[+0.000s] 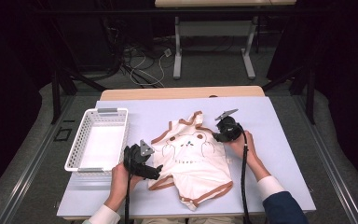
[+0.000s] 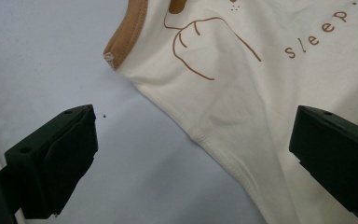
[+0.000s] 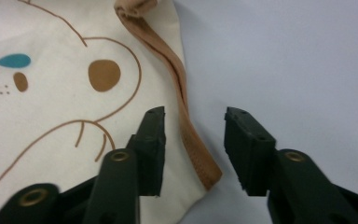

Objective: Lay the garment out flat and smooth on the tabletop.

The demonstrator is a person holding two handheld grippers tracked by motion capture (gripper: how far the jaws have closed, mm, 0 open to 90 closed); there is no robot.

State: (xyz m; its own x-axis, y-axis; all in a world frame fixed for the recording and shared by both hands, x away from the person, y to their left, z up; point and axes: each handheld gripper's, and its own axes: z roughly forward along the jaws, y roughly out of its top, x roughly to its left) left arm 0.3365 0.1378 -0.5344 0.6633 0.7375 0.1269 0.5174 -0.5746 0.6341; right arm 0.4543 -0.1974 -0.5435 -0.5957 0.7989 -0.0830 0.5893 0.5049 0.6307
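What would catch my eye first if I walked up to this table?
Probably the cream baby garment with brown trim and a drawn animal face, spread mid-table. A hand-held black gripper sits at each side of it, the left gripper and right gripper both open over its edges. A white basket stands to the left.

There is one shirt (image 1: 192, 158) on one table (image 1: 279, 140). There is one white basket (image 1: 98, 140) beside it. Two grippers are here, a left gripper (image 1: 154, 171) and a right gripper (image 1: 216, 136), held by two hands. One more table (image 1: 214, 3) stands far behind.
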